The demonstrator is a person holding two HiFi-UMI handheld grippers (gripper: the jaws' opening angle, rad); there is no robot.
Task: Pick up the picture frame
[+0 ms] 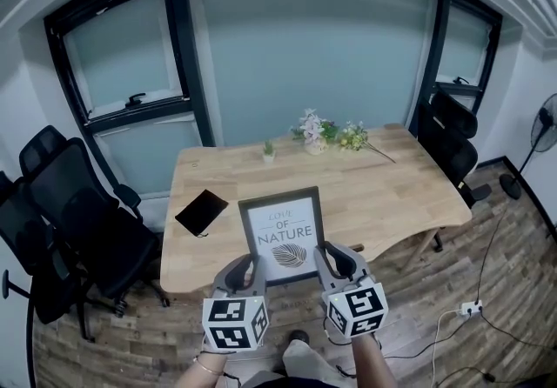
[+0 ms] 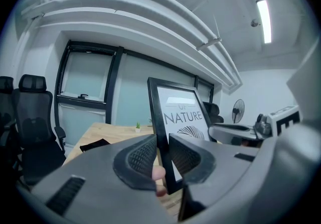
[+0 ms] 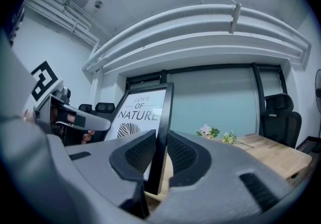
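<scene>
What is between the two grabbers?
The picture frame, in the head view: the left gripper pinches its left edge and the right gripper its right edge.

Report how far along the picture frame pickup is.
Done: both grippers are clamped on the picture frame, the left gripper on its left edge and the right gripper on its right edge. In hand: the frame is held upright over the near edge of the wooden table and looks lifted clear of it. Left: nothing obvious beyond a steady grip.
</scene>
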